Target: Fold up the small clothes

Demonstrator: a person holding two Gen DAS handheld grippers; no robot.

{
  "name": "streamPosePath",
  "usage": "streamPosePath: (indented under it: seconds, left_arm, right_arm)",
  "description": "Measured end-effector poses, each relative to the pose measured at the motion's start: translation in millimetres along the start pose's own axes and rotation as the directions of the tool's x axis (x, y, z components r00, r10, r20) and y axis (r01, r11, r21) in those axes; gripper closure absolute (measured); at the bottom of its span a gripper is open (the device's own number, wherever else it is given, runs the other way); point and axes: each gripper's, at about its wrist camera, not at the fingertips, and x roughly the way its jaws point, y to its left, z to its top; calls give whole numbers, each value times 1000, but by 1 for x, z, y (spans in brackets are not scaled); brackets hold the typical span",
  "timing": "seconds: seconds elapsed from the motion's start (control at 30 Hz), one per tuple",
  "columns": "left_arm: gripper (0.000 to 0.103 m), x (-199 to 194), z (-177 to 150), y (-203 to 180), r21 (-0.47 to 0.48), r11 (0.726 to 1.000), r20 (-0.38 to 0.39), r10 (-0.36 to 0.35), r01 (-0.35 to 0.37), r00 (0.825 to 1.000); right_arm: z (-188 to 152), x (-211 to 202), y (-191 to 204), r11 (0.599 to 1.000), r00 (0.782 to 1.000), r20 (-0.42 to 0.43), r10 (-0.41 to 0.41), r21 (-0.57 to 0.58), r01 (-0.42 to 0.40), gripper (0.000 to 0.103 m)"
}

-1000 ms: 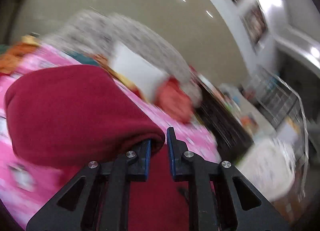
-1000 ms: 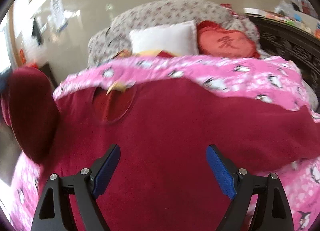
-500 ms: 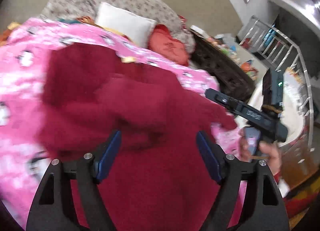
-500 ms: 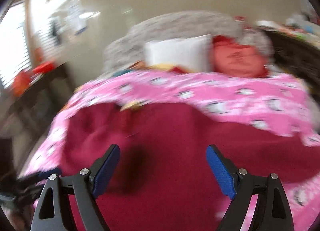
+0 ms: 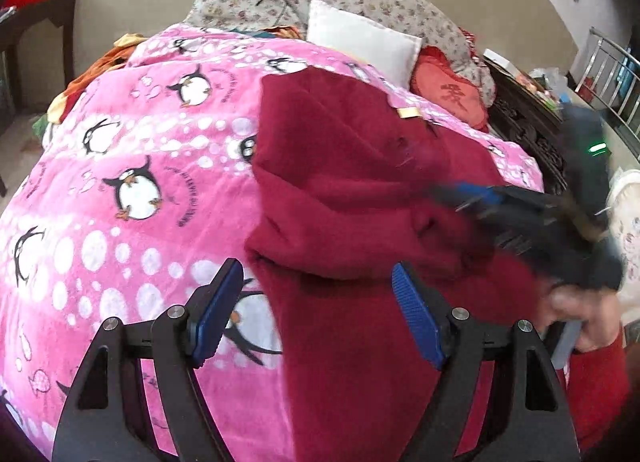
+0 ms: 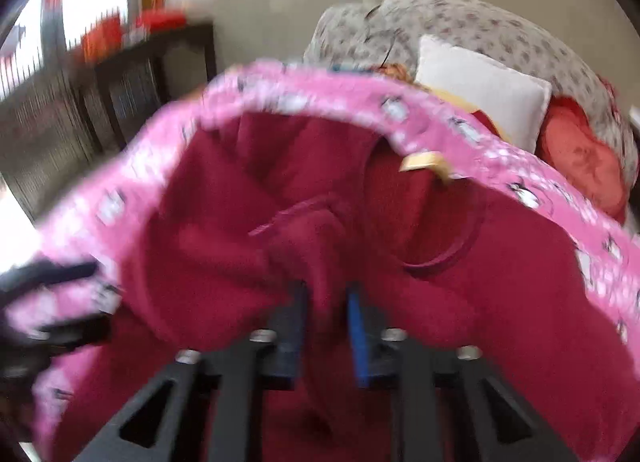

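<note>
Left gripper (image 5: 316,310) jaws wide apart, nothing between the pads, hovering over the sweater (image 5: 360,190) edge. Right gripper (image 6: 326,326) pinched onto a sweater fold, image blurred.

Red garment (image 5: 352,190) on penguin blanket (image 5: 132,166)

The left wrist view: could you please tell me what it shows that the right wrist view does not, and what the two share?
Only the left wrist view shows the open left claw, empty above the sweater's left edge, the penguin prints sharp on the pink blanket, and the blurred right claw from outside. Only the right wrist view shows the right claw shut on a fold of the sweater, plus a dark side table. Both show the dark red sweater, the white pillow and the red cushion.
</note>
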Motion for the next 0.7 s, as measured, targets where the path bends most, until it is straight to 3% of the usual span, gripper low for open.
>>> streamPosePath:
  seconds: [0.13, 0.2, 0.3, 0.33, 0.43, 0.5, 0.57, 0.7]
  left_arm:
    - [25, 2, 4, -10, 28, 999, 24, 18, -19, 1000]
    - [25, 5, 4, -13, 23, 1000, 19, 9, -9, 1000]
    - [25, 12, 1, -17, 29, 999, 2, 17, -17, 1000]
    - [25, 15, -1, -18, 35, 999, -5, 27, -27, 1000]
    - [25, 24, -6, -19, 42, 998, -30, 55, -54, 998]
    - [25, 27, -7, -17, 38, 997, -34, 75, -74, 997]
    - [25, 26, -8, -15, 33, 996, -23, 84, -83, 996]
    - [25, 27, -6, -1, -14, 997, -15, 76, -76, 997]
  right_arm:
    - [-23, -76, -43, 994, 989, 140, -42, 104, 28, 92]
    - [-44, -92, -68, 986, 991, 106, -78, 152, 61, 89]
    - [-81, -100, -99, 961, 988, -12, -154, 229, 153, 61]
    - [-88, -104, -107, 950, 982, -23, -189, 247, 189, 61]
    - [-86, -134, -109, 936, 966, 53, -252, 267, 230, 54]
    - [-70, -144, -95, 955, 967, 154, -202, 249, 160, 53]
    - [-45, -133, -71, 985, 975, 207, -80, 166, 46, 53]
    - [6, -62, -6, 990, 973, 182, 140, -6, -141, 53]
